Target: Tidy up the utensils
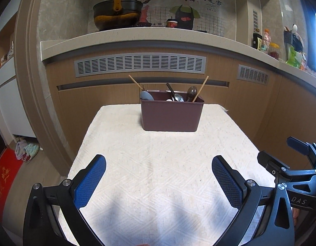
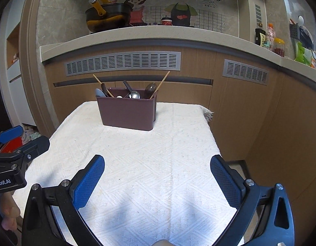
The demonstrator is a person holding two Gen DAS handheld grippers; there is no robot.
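Note:
A brown plastic utensil box [image 1: 171,114] stands at the far end of a table covered by a white cloth [image 1: 158,164]; it also shows in the right wrist view [image 2: 127,112]. Spoons [image 1: 179,97] and wooden chopsticks [image 1: 201,89] stick out of it. My left gripper [image 1: 159,176] is open and empty, held above the near part of the cloth. My right gripper [image 2: 157,176] is open and empty too, beside the left one. The right gripper's body shows at the right edge of the left wrist view [image 1: 291,164].
A kitchen counter [image 1: 137,37] with wooden cabinet fronts runs behind the table and along the right. A black pot [image 1: 117,14] and jars stand on it. A red mat [image 1: 4,176] and slippers lie on the floor at left.

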